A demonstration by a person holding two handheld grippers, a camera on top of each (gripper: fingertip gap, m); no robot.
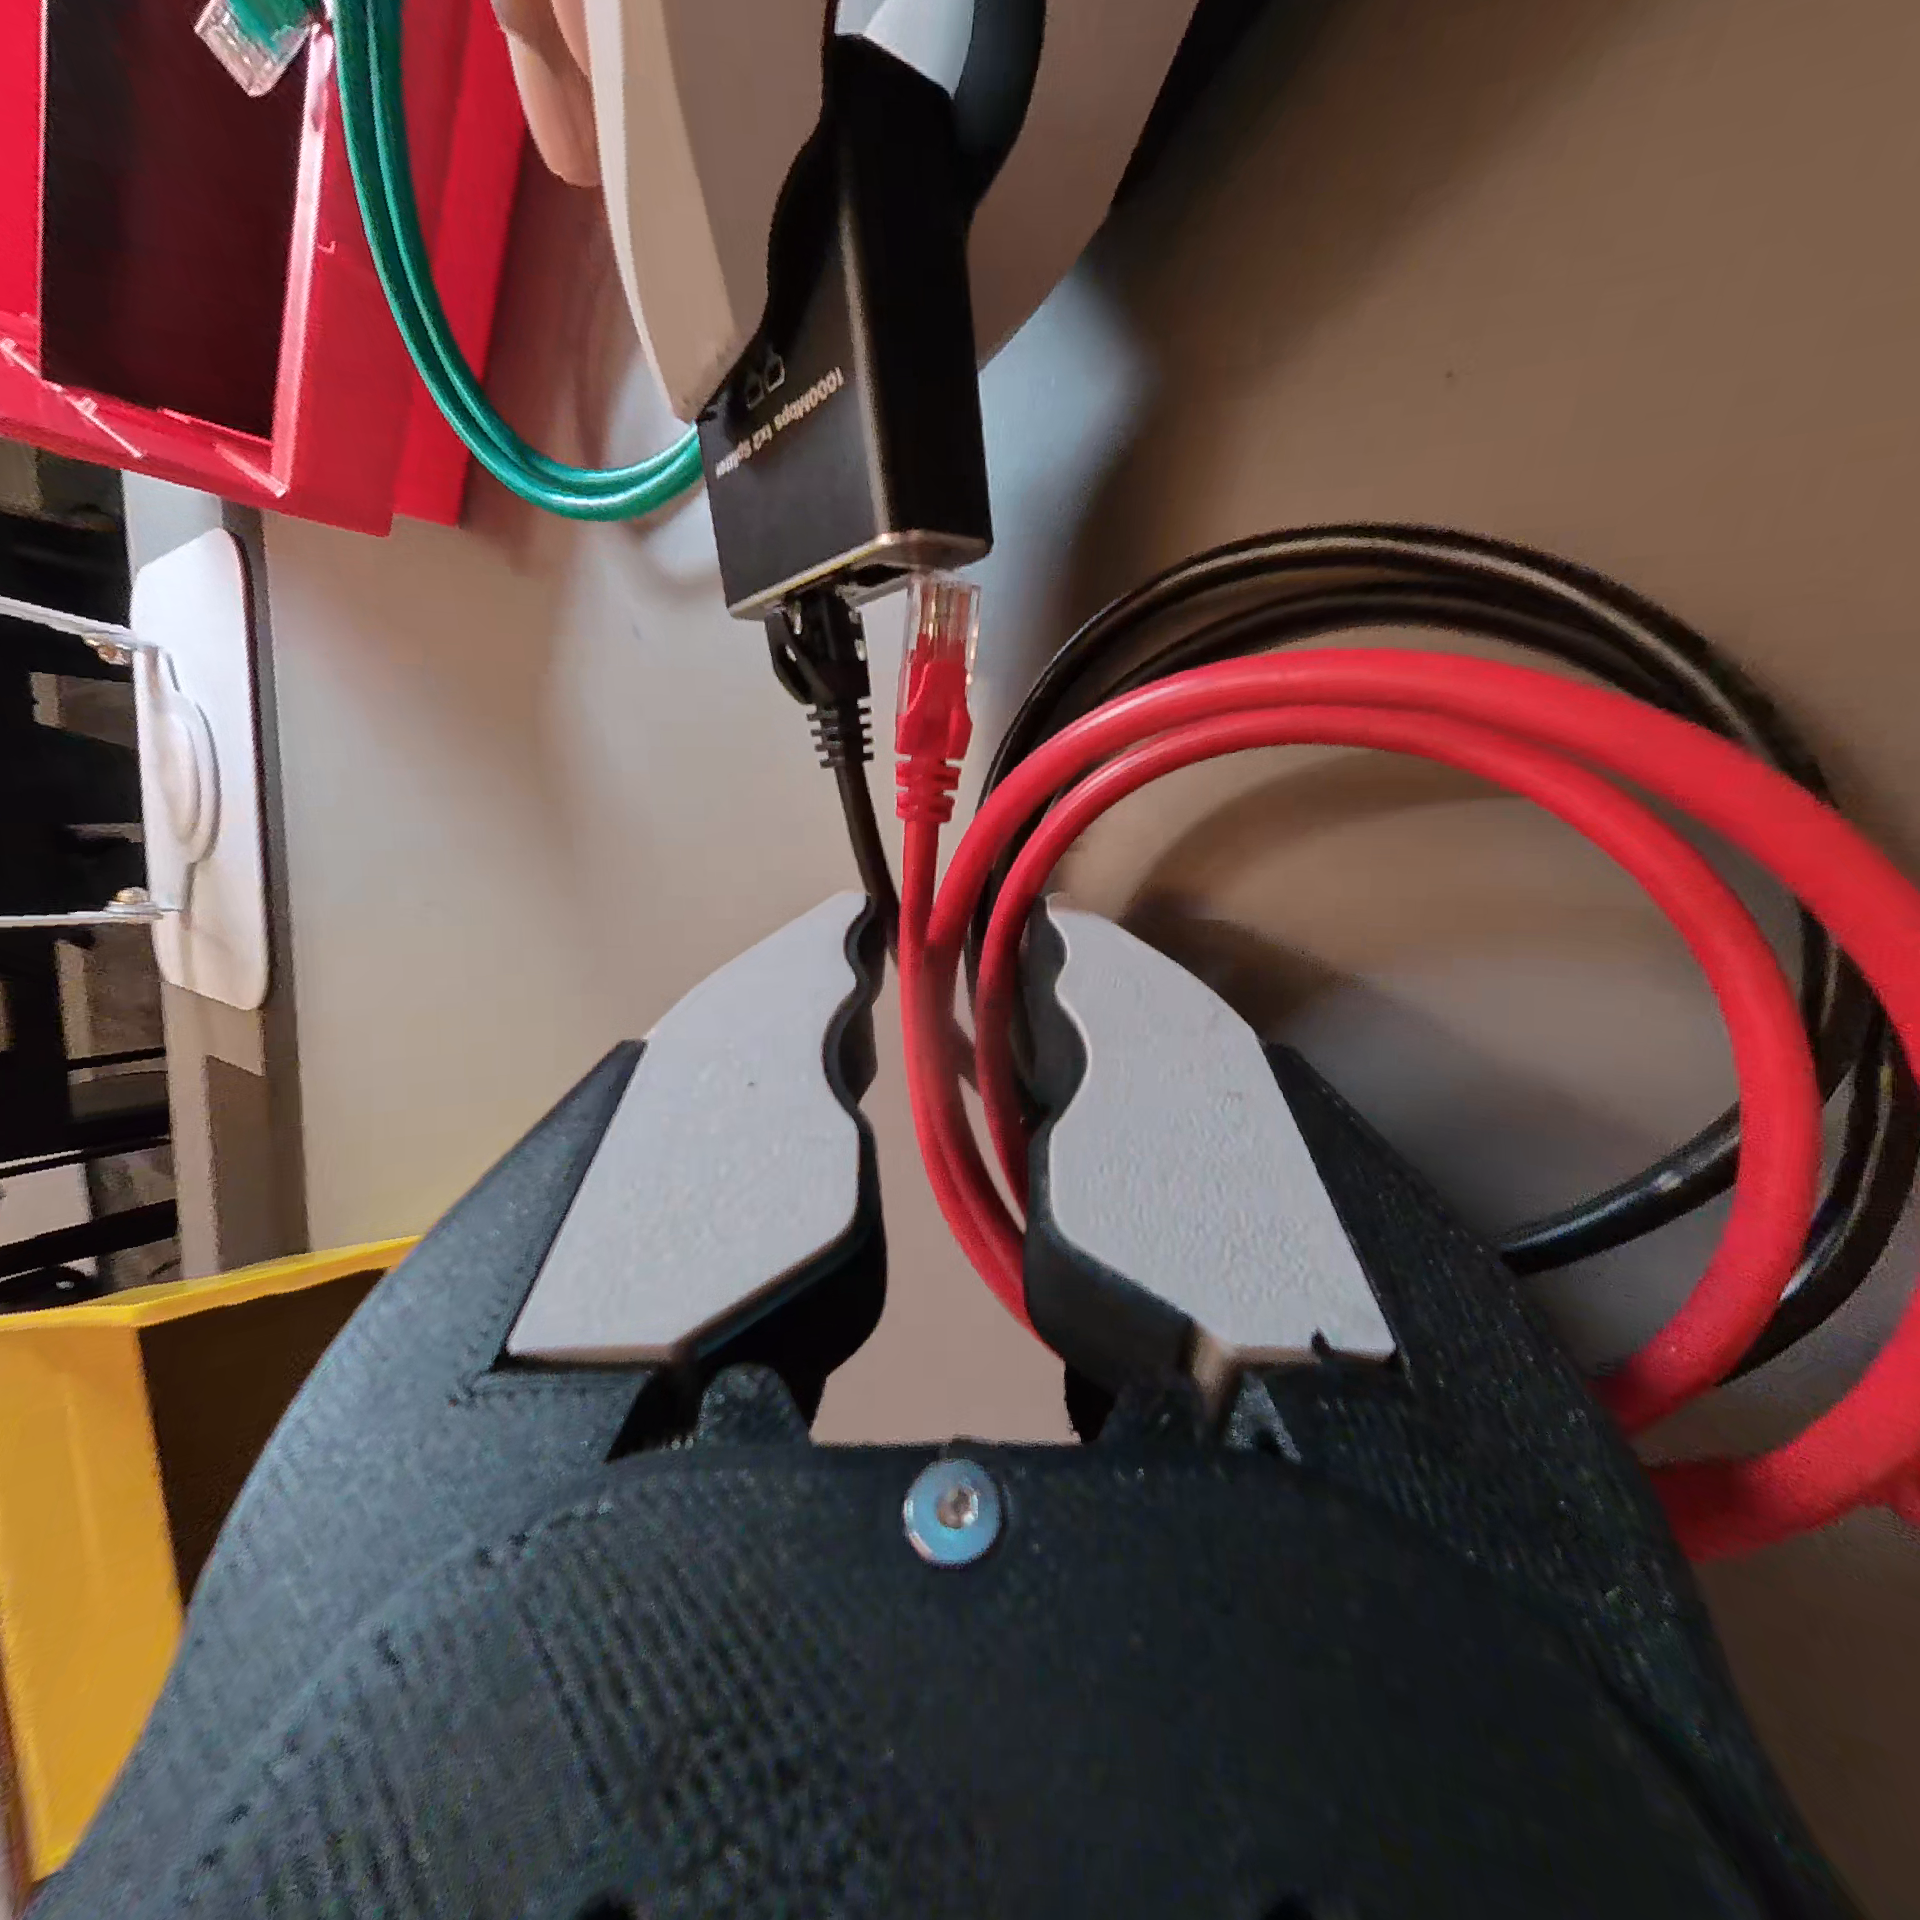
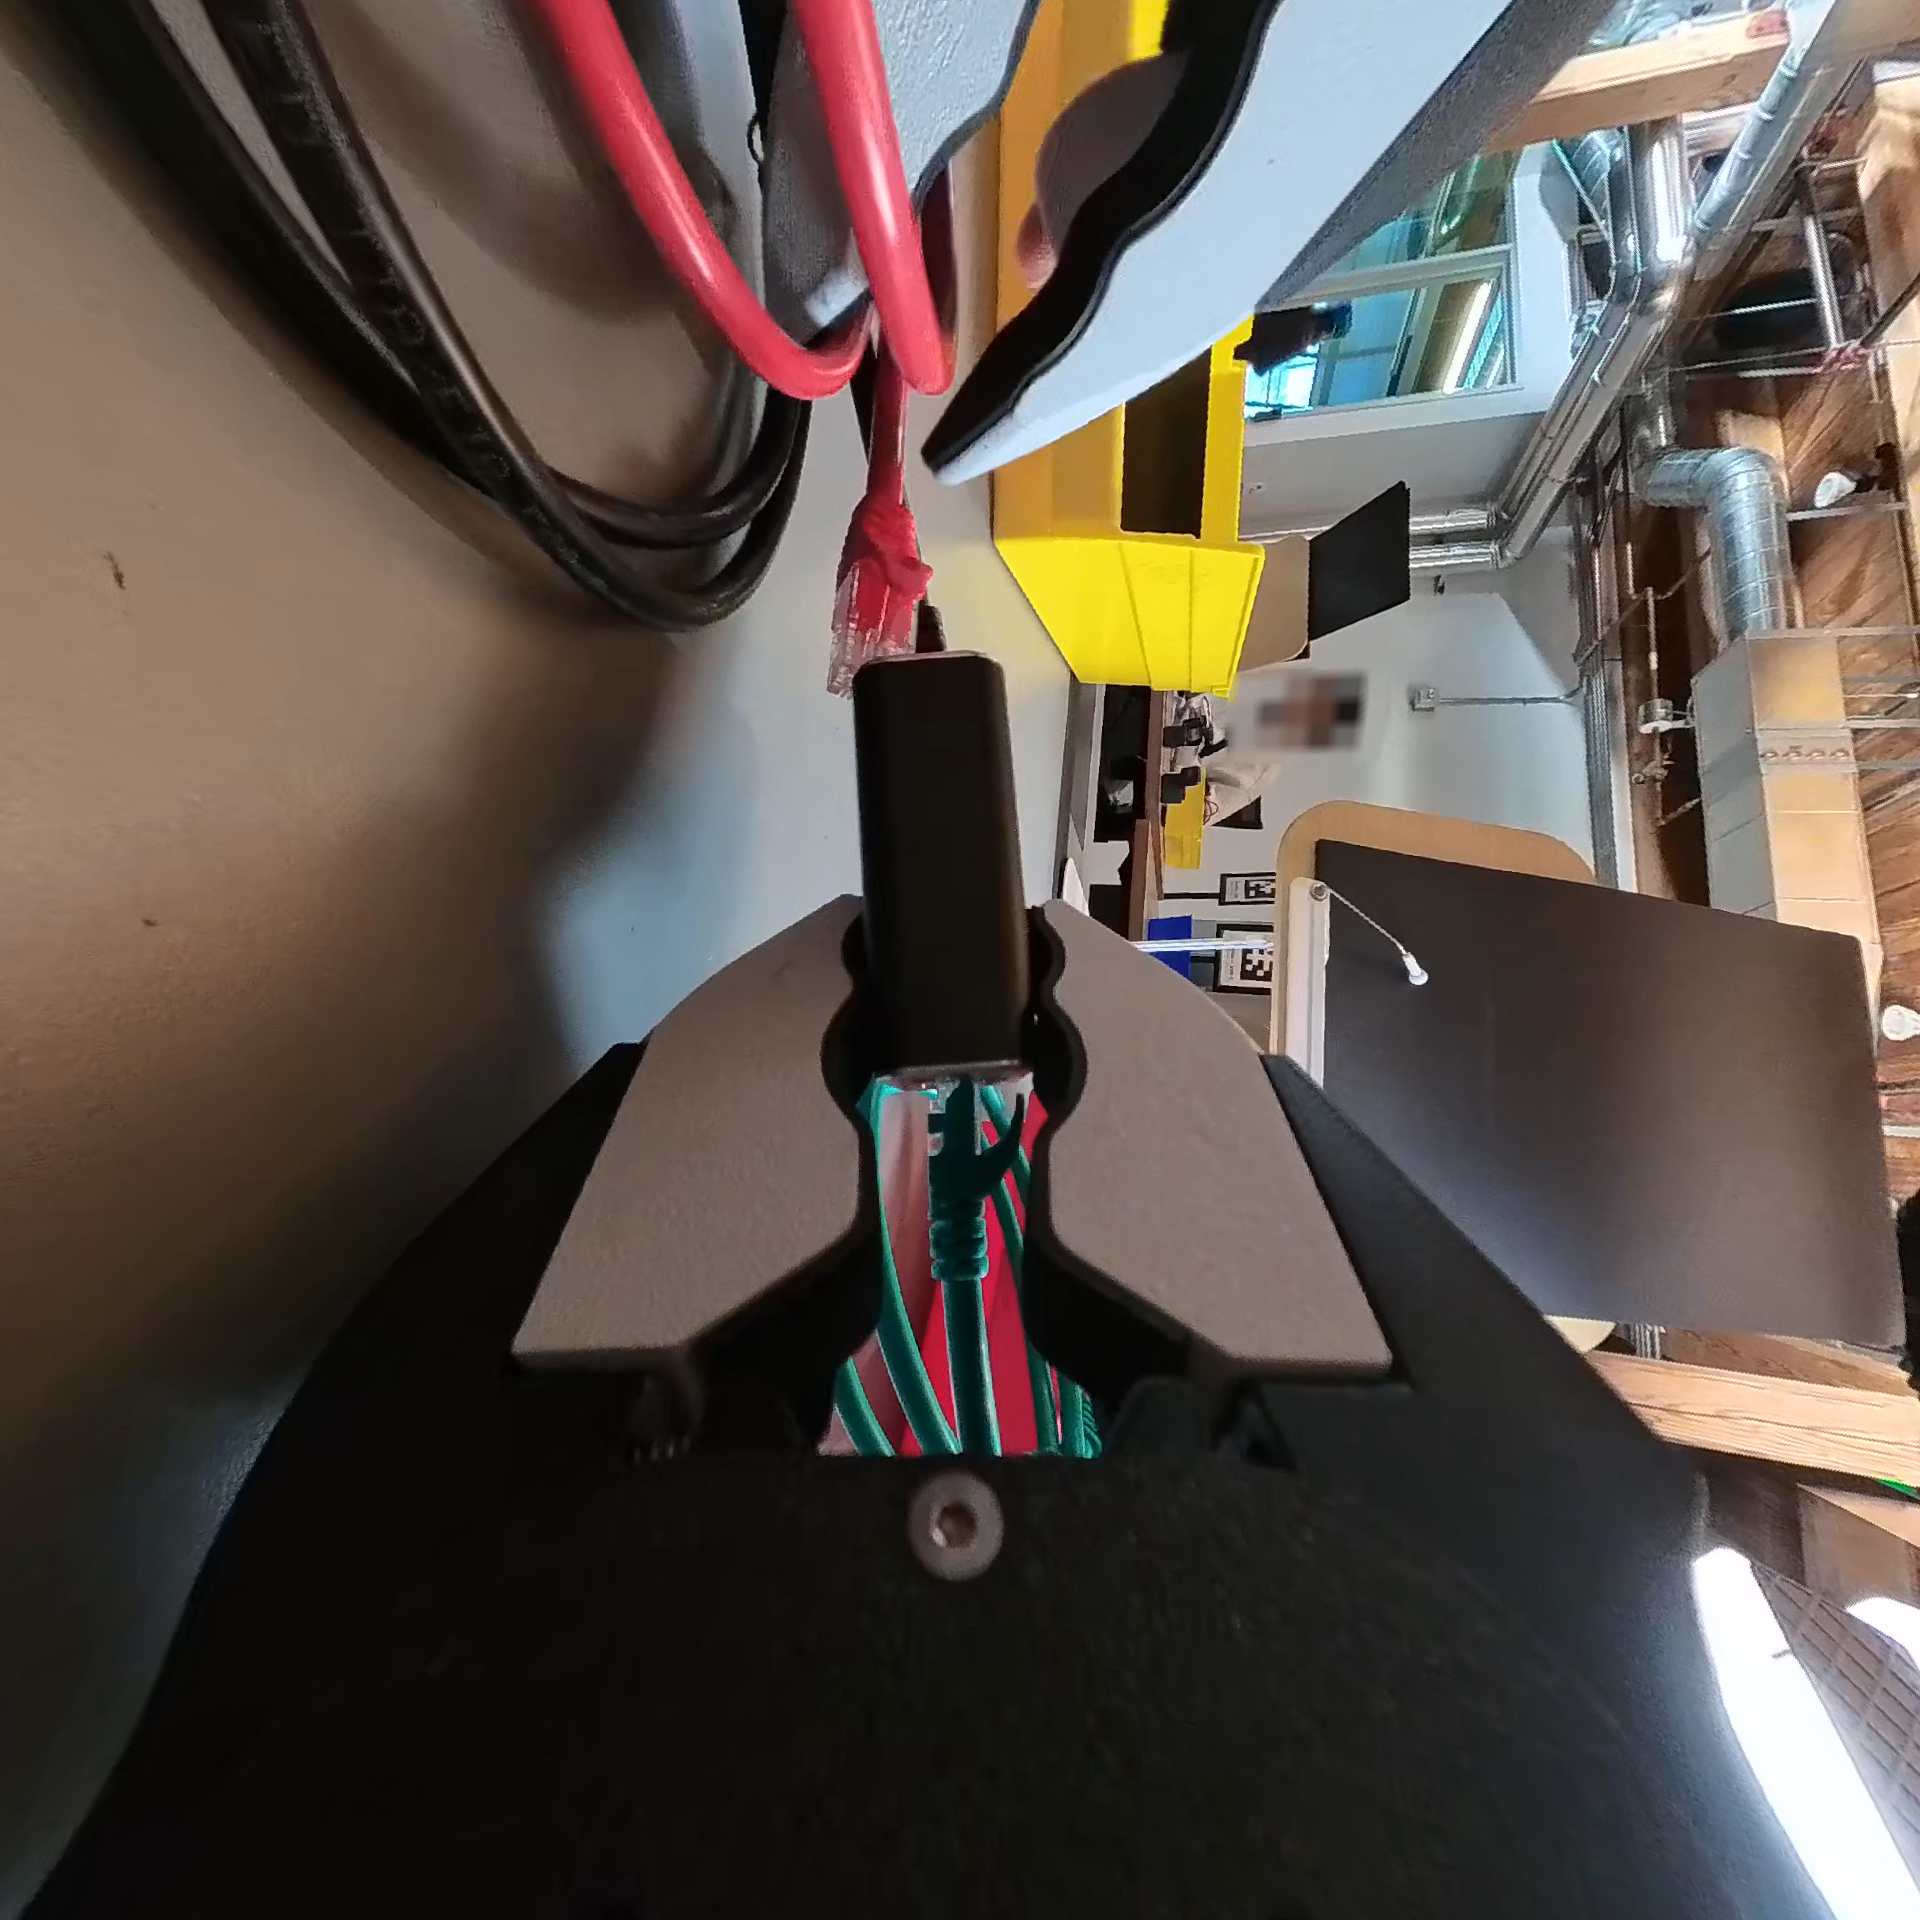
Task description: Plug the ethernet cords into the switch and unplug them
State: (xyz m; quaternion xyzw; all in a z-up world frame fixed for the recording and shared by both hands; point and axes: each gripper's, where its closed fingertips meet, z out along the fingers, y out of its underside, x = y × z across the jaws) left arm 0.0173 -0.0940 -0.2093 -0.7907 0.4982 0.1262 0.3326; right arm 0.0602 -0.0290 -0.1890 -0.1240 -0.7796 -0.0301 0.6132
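Jaws above beige tabletop (image 1: 1455,416)

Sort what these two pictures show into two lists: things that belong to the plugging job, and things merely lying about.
Belonging to the job:
- black switch, held in the right claw
- red cord's plug, just outside a port
- black cord, plugged in
- green cord, plugged into the near end
- left claw, around the red cord

Lying about:
- yellow bin
- red bin
- coiled black cable

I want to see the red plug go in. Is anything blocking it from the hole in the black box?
Nothing visible blocks it. The red plug sits right at the switch beside the black plug, its tip near the open port. The right gripper holds the switch.
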